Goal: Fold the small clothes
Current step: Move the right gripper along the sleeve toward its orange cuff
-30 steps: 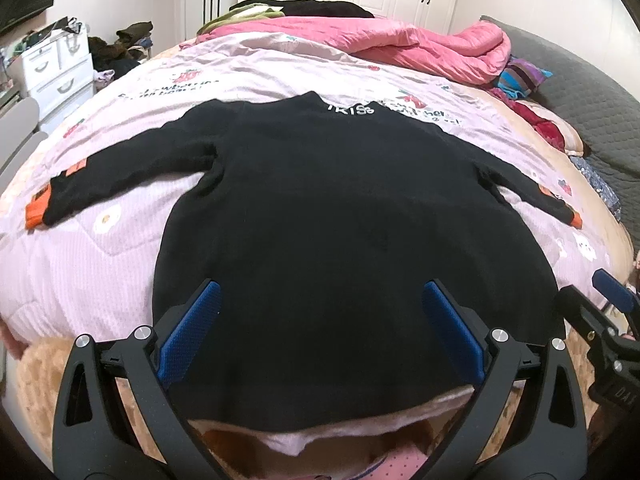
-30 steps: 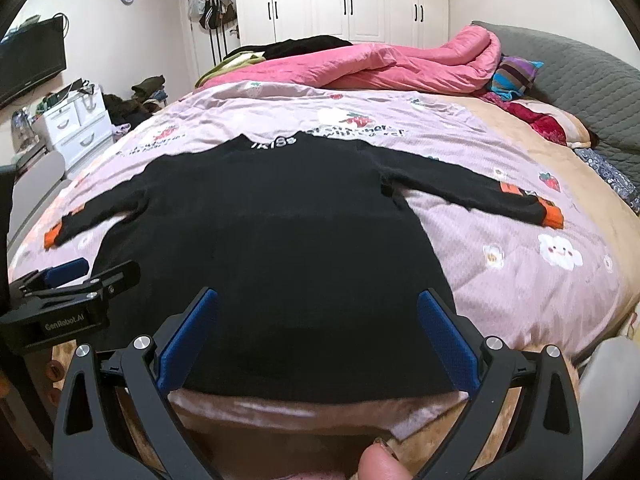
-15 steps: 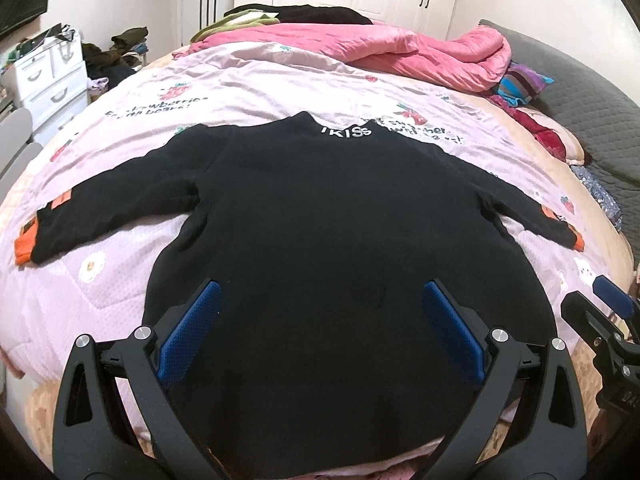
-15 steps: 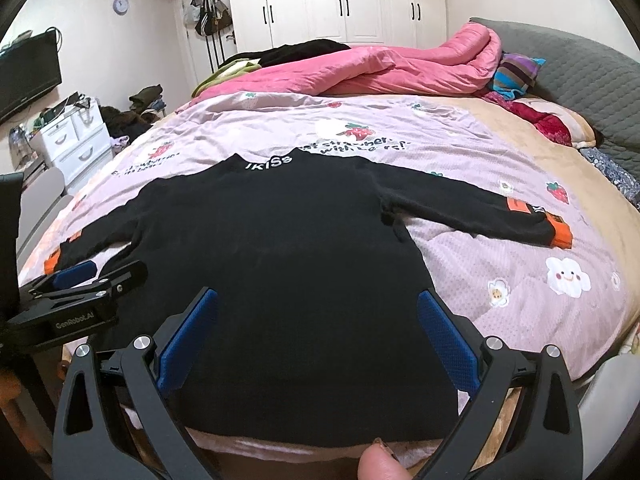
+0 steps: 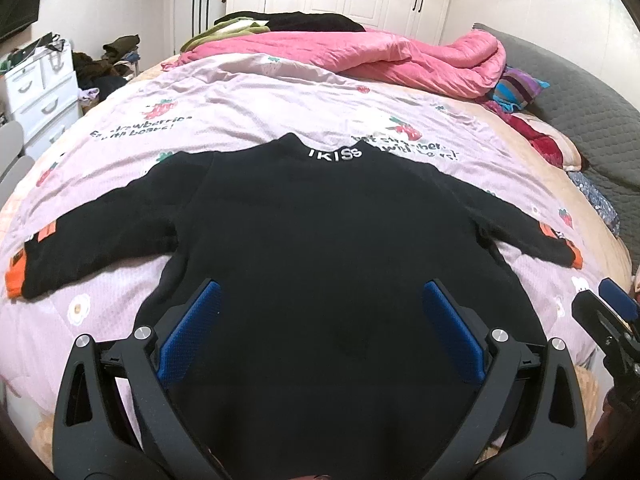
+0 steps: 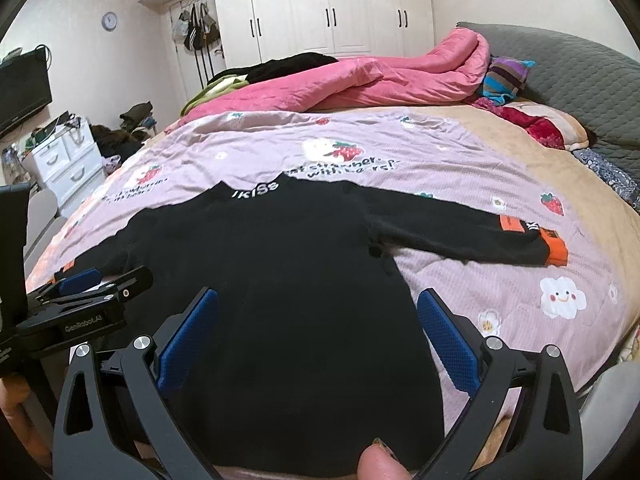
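A small black sweater (image 5: pixel 320 248) (image 6: pixel 280 272) lies flat on the lilac quilt (image 5: pixel 260 104), sleeves spread wide, orange cuffs (image 5: pixel 15 276) (image 6: pixel 554 246) at both ends, white lettering at the collar. My left gripper (image 5: pixel 318 324) hovers open over the lower body of the sweater, nothing between its blue pads. My right gripper (image 6: pixel 318 328) is open too, above the sweater's lower right part. Each gripper shows in the other's view: the right one at the right edge (image 5: pixel 612 316), the left one at the left edge (image 6: pixel 92 284). The sweater's hem is hidden below the grippers.
A pink duvet (image 5: pixel 360 56) is heaped at the far side of the bed, with dark clothes behind it. Striped pillow (image 6: pixel 504 78) and grey headboard (image 6: pixel 580 76) lie to the right. White drawers (image 5: pixel 40 88) stand left of the bed. A fingertip (image 6: pixel 380 462) shows at the bottom.
Both grippers have moved forward over the sweater, so the hem and the bed's front edge have dropped out of sight. The sweater itself has not moved.
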Motion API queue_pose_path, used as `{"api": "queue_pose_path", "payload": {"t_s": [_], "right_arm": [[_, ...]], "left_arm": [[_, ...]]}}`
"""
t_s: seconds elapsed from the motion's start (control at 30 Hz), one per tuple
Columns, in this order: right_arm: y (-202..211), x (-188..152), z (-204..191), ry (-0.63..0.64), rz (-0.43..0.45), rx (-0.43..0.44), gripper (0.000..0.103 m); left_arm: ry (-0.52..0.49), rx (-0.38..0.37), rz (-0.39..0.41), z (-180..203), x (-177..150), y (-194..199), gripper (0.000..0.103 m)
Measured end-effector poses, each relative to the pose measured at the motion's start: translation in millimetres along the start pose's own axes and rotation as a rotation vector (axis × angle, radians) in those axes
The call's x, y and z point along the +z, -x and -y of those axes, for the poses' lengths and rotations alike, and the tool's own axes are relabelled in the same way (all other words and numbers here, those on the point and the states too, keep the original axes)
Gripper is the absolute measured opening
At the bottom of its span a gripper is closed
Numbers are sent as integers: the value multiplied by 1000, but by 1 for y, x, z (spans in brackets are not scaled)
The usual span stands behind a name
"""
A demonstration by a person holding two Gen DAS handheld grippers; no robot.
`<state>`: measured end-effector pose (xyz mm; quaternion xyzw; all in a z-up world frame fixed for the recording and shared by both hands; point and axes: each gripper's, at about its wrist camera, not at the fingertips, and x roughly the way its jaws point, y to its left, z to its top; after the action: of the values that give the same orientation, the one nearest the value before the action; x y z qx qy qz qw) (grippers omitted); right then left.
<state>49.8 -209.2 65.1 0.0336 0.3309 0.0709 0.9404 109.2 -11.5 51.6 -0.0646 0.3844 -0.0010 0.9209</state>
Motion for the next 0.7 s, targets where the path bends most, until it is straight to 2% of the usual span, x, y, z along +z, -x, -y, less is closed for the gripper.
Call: {"api": "queue_pose_path", "payload": {"t_s": [0.7], "right_arm": [[-27,48,19,-51,49,-32,99]], "left_arm": [[-7,-28,-43,5,38,-38,95]]}}
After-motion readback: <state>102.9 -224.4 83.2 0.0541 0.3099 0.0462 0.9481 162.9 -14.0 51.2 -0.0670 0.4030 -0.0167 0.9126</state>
